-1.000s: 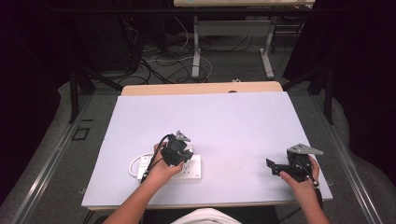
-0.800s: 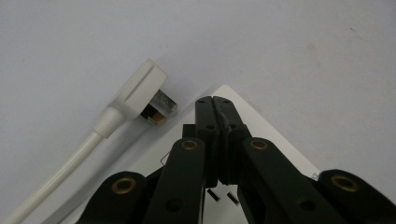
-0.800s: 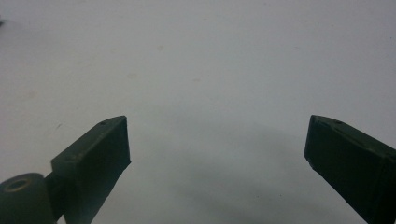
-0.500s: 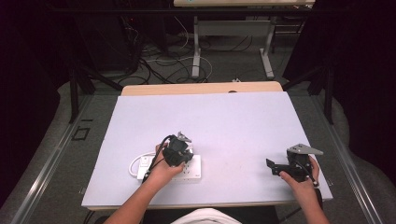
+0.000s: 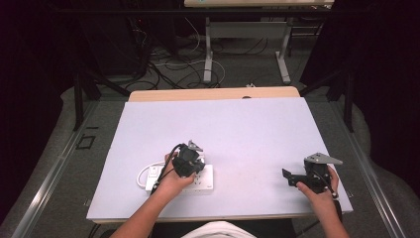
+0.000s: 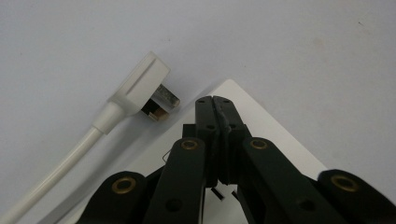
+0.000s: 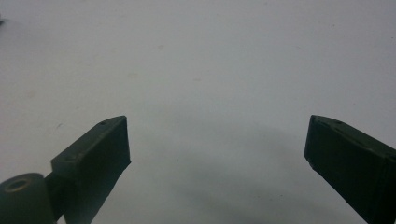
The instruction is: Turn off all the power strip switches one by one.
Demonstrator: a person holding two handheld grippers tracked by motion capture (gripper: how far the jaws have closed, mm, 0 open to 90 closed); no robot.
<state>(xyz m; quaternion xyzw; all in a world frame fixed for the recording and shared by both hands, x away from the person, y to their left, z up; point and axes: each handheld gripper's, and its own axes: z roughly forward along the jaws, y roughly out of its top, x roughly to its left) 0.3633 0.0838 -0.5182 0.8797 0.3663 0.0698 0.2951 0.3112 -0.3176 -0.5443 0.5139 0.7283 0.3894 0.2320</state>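
A white power strip [image 5: 207,179] lies near the front left of the white table [image 5: 223,124]. My left gripper [image 5: 188,162] points down over the strip, with a hand around it. In the left gripper view the left gripper [image 6: 214,100] has its jaws pressed together with nothing between them, their tips over a corner of the power strip [image 6: 266,128]. A white plug [image 6: 140,88] lies unplugged on the table just beside that corner, its metal pins facing the strip and its cord [image 6: 56,172] trailing away. My right gripper [image 5: 292,177] rests at the front right, and the right gripper [image 7: 217,135] stands open over bare table.
The white cord [image 5: 143,172] loops left of the strip near the front edge. A wooden strip [image 5: 213,93] borders the table's far side. Beyond it, cables and desk legs [image 5: 208,54] stand on the floor.
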